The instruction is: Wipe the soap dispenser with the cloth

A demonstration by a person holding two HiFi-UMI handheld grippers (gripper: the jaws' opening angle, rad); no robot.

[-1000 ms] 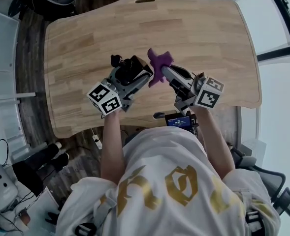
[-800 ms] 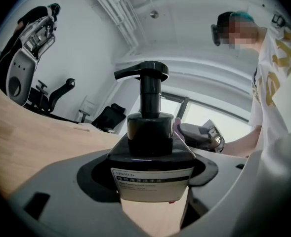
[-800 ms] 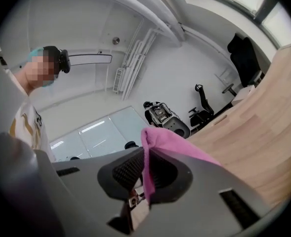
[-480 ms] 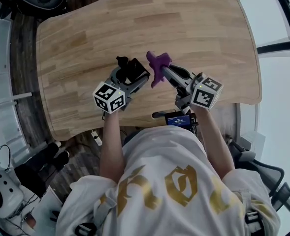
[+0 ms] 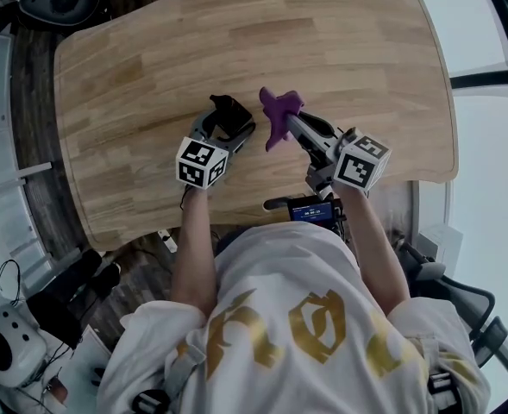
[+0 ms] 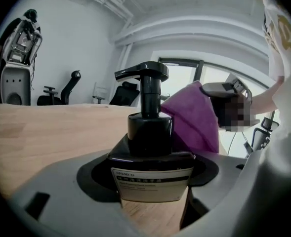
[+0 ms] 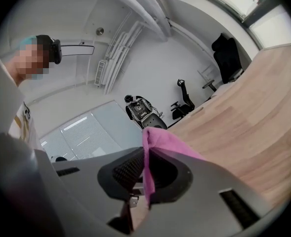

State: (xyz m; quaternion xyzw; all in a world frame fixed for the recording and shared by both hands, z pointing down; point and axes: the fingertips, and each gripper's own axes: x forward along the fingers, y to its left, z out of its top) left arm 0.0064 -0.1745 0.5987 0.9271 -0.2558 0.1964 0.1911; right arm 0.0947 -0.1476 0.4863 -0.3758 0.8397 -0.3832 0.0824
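- Gripping the black soap dispenser (image 6: 150,144) by its labelled body in the left claw (image 5: 229,117), clenched on both sides, pump head up.
- Holding it over the middle of the wooden counter (image 5: 141,67).
- Pinching a fold of the purple cloth (image 7: 152,149) in the right claw (image 5: 293,128), clamped tight on it.
- Keeping the bunched cloth just to the right of the pump; cannot tell whether touching.
- Beyond the counter, office chairs (image 6: 61,90) along a white wall.

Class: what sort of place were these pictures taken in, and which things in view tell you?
Probably an office or lab workroom: a large wooden desk, black office chairs along a white wall, and a tall machine standing behind the desk.
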